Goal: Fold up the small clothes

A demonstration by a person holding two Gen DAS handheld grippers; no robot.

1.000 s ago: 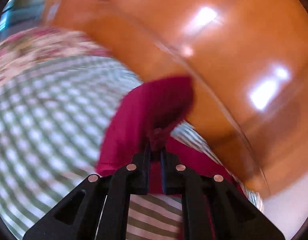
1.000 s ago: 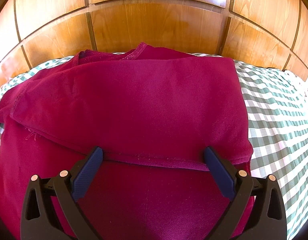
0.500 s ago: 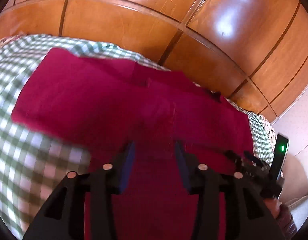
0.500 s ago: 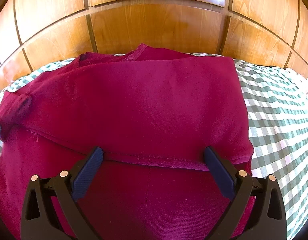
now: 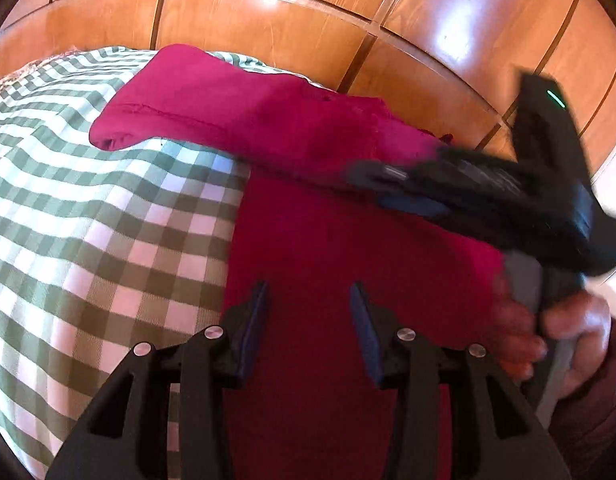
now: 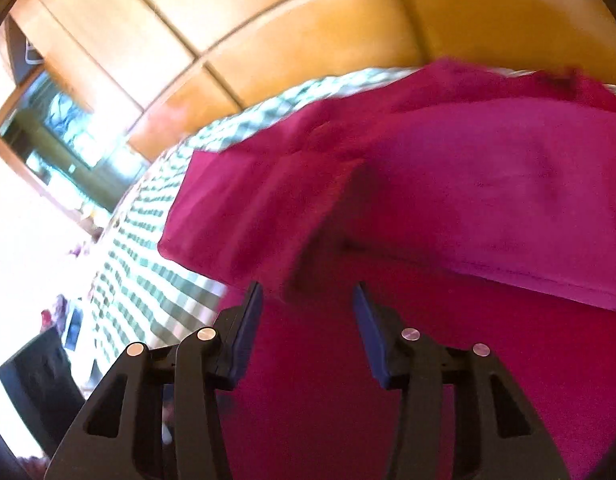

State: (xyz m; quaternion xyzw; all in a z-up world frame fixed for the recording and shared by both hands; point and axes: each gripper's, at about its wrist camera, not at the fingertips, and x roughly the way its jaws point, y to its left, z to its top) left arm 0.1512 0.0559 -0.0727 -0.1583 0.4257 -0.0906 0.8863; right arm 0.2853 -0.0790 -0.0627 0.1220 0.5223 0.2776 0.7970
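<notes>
The green-and-white checked bedspread (image 5: 108, 240) carries the crimson knit garment (image 5: 327, 248), partly folded, one sleeve (image 5: 180, 108) stretched toward ten o'clock. Both tongs gape empty: the left gripper (image 5: 308, 320) over the body, and the right gripper (image 6: 306, 322), just narrowed, near the fold's edge, apparently. Next, I judge: pinch the sleeve and fold it inward.

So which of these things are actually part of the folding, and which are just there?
Part of the job:
- red garment
- left gripper, open, nothing between its jaws
- right gripper, jaws just closing part-way, gripping nothing

Just there:
- checked bedspread
- wooden headboard
- window
</notes>
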